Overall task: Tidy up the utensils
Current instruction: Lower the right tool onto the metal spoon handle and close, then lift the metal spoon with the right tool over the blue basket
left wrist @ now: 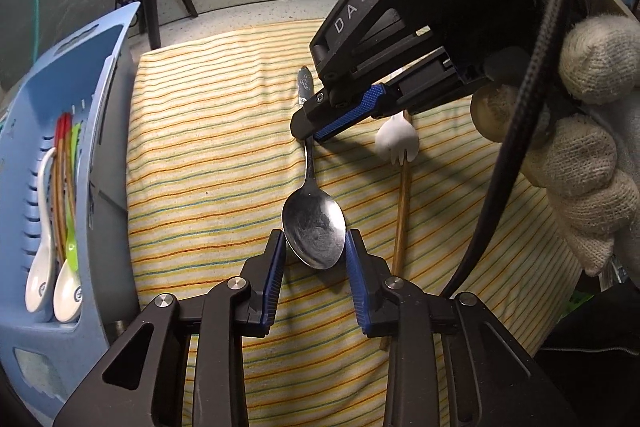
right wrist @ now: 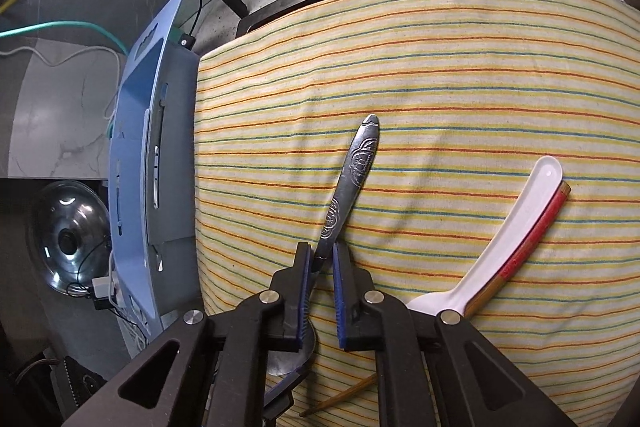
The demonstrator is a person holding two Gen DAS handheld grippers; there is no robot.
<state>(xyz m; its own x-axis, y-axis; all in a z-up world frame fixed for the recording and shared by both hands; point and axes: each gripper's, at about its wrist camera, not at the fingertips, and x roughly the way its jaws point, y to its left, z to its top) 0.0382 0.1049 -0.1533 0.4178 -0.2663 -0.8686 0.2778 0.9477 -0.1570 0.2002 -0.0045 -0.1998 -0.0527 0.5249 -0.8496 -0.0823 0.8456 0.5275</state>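
From the left wrist view, the metal spoon (left wrist: 313, 227) lay on the striped cloth (left wrist: 208, 147) with its bowl between the pads of the left gripper (left wrist: 315, 247), which pressed on its two edges, while the right gripper (left wrist: 310, 137), carried by a gloved hand (left wrist: 576, 163), was clenched on the thin handle further up. Two grips on one spoon seemed the main hazard: if either hand lifted or twisted first, the rounded bowl could squirt out of the left pads. Just beside lay a white fork-tipped spoon (left wrist: 396, 139) across a wooden chopstick (left wrist: 401, 215), near enough to be knocked. The blue basket (left wrist: 100, 115) at the left already held ladles and chopsticks, so the carry would cross the basket wall, where a dangling bowl might catch. From the right wrist view, the right gripper (right wrist: 322, 259) had its jaws nearly together, with the embossed handle (right wrist: 352, 179) passing slantwise between them; gripped at that angle, the spoon could pivot once raised. The white spoon (right wrist: 516, 227) and a red-ended chopstick (right wrist: 532, 239) stayed well apart to the right.
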